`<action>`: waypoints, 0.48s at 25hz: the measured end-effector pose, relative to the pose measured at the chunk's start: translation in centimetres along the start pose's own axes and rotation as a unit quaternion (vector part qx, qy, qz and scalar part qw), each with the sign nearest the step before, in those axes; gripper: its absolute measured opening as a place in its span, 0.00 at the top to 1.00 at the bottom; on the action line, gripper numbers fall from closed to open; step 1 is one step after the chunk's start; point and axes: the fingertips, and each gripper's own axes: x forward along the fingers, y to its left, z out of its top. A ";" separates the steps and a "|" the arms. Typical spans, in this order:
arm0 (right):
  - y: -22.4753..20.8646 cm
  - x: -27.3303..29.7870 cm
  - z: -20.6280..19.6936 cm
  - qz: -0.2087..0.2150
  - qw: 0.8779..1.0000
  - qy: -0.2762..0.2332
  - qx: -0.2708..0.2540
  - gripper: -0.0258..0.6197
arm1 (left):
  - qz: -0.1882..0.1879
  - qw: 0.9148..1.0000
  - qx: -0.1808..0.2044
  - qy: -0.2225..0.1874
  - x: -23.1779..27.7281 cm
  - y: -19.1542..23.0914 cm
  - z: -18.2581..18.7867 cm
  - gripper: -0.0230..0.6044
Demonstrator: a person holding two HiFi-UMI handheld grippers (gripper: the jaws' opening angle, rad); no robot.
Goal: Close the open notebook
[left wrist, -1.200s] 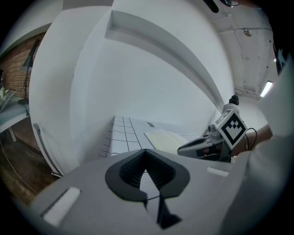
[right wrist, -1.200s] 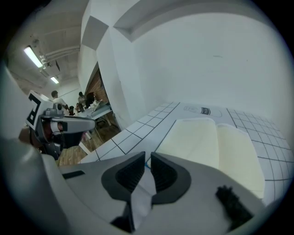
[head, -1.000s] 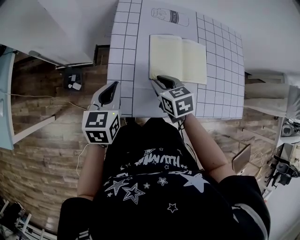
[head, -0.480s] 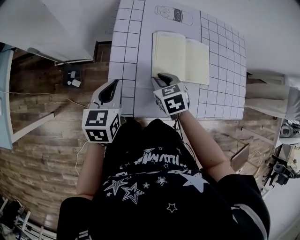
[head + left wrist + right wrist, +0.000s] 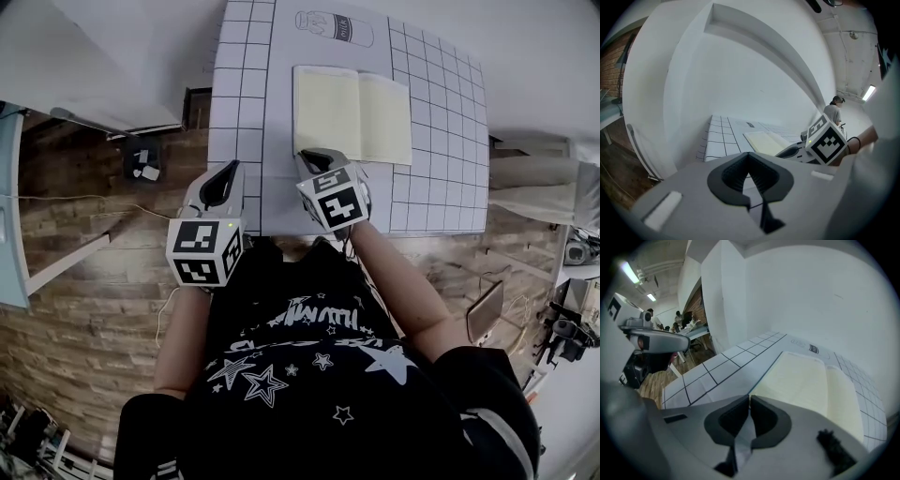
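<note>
1. notebook (image 5: pixel 352 114) lies open, pale pages up, on the gridded mat (image 5: pixel 441 187)
2. right gripper (image 5: pixel 306 154) sits at its near left corner; the fingers have just been closing and pinch that corner
3. left gripper (image 5: pixel 227 171) hangs over the mat's near left edge, fingers clenched on nothing

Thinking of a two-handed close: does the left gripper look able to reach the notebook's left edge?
Probably yes: only bare mat lies between the left gripper and the notebook. The right gripper, jaws just closed on its near-left corner, occupies only that corner.
</note>
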 end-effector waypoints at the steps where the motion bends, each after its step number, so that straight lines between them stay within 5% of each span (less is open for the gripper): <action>1: 0.0 -0.3 0.1 0.003 1.000 -0.005 0.004 0.92 | 0.001 1.000 0.002 0.000 0.0 -0.1 0.1 0.95; 12: -2.5 -8.1 3.2 0.038 0.992 -0.115 0.027 0.92 | 0.030 0.999 0.009 -0.009 1.3 -3.4 1.8 0.95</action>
